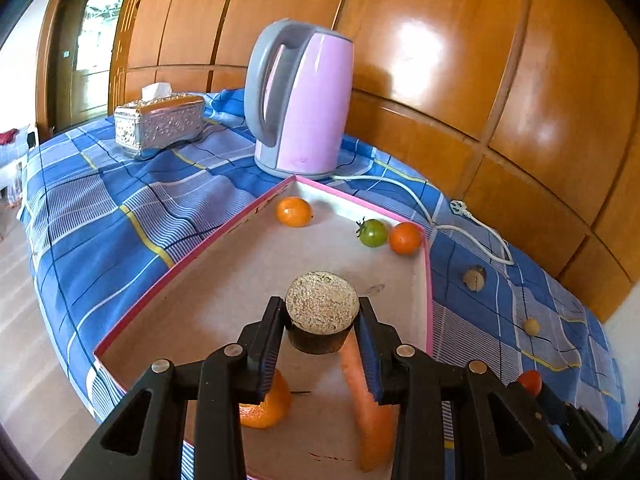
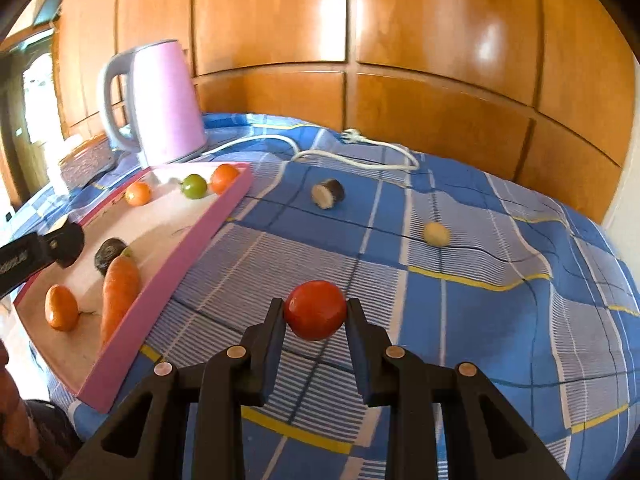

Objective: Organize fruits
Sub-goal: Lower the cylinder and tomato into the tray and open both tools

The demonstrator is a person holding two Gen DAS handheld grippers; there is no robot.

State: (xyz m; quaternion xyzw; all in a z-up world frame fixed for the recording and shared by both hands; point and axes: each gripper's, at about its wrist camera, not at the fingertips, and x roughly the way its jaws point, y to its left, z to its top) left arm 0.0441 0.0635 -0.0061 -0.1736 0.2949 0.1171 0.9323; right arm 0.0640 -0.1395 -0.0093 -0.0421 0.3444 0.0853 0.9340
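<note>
Left gripper gripping dark-skinned cut piece, right gripper gripping red tomato

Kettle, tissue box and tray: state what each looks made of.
Kettle: glossy pink plastic with a matte grey handle, judging by soft highlights. Tissue box: embossed silver metal or metallised plastic; the relief pattern glints. Tray: likely cardboard, with thin pink walls and a dull, scuffed pale floor.

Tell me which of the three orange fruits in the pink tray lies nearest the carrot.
The orange fruit at the tray's near end, just beside the carrot; the other two lie at the far end by the green tomato.
</note>
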